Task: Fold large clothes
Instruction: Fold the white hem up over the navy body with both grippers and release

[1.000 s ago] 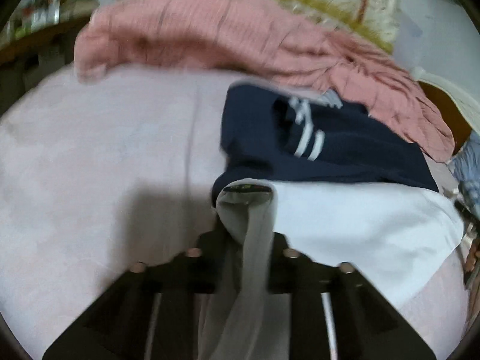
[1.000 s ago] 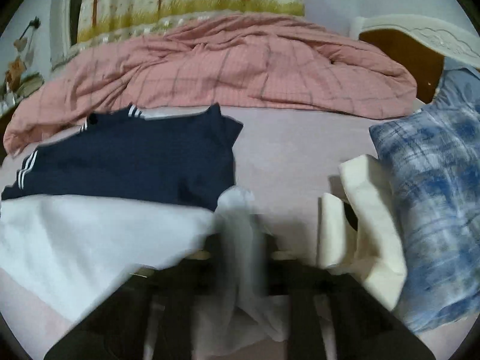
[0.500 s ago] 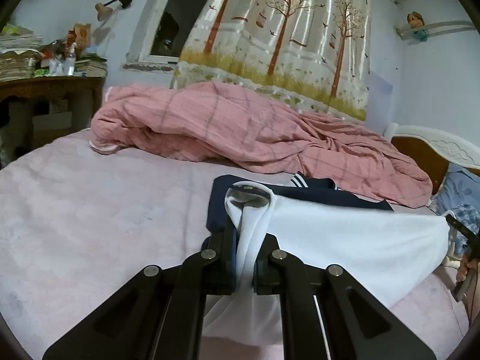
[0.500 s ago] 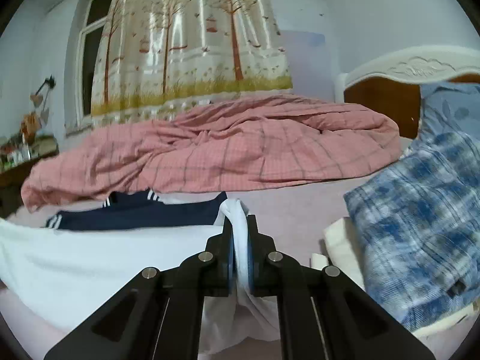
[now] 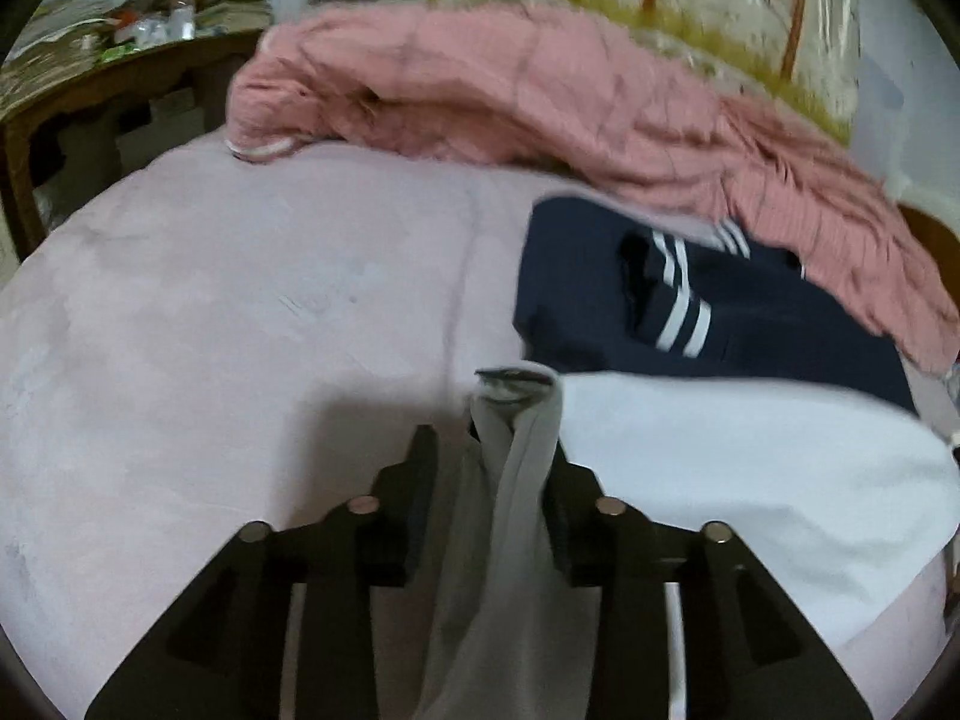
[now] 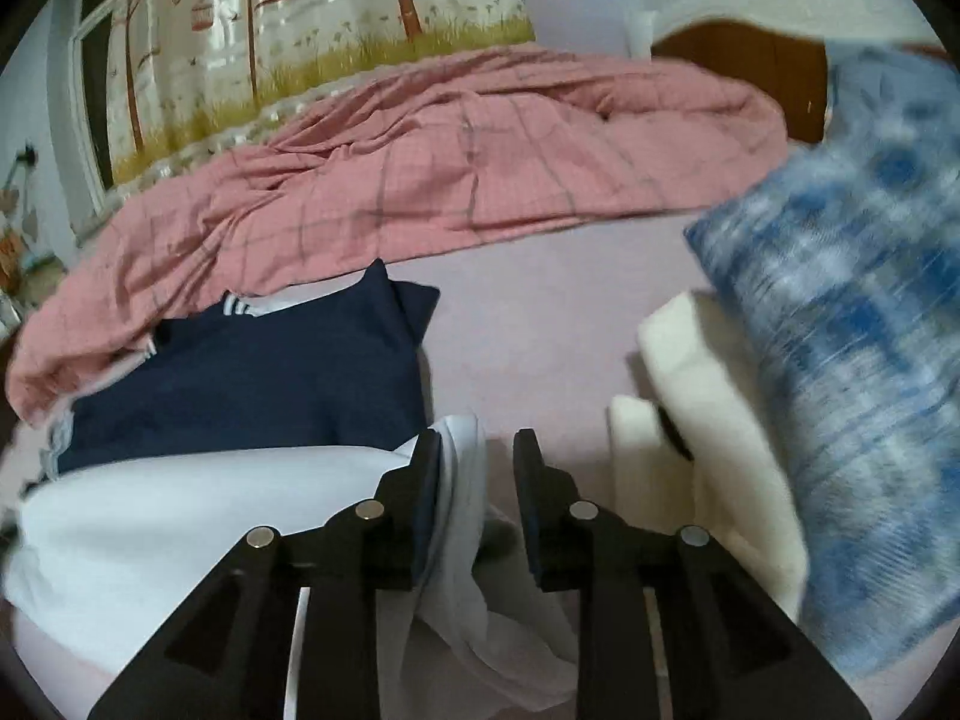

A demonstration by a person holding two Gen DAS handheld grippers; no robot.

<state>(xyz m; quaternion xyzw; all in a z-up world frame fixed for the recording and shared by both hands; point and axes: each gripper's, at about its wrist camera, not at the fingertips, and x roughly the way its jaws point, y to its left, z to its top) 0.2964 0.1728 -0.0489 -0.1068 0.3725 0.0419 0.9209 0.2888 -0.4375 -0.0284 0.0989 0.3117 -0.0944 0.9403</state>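
Both claws are letting go of the white garment point(image 5: 750, 480) on the bed point(image 5: 240, 330). The left claw point(image 5: 489, 462) has just been opening; its jaws are standing apart with a bunched corner of the white cloth still draped loosely between them, no longer pinched. The right claw point(image 6: 477, 462) has likewise been spreading, the other corner point(image 6: 462, 480) hanging against its left finger. The garment's long edge is running straight across from one claw to the other, with the navy striped top point(image 6: 252, 384) lying just beyond it. Both claws are pointing downward at a slant toward the mattress, neither nearer. The next move probably calls for drawing back clear of the cloth.
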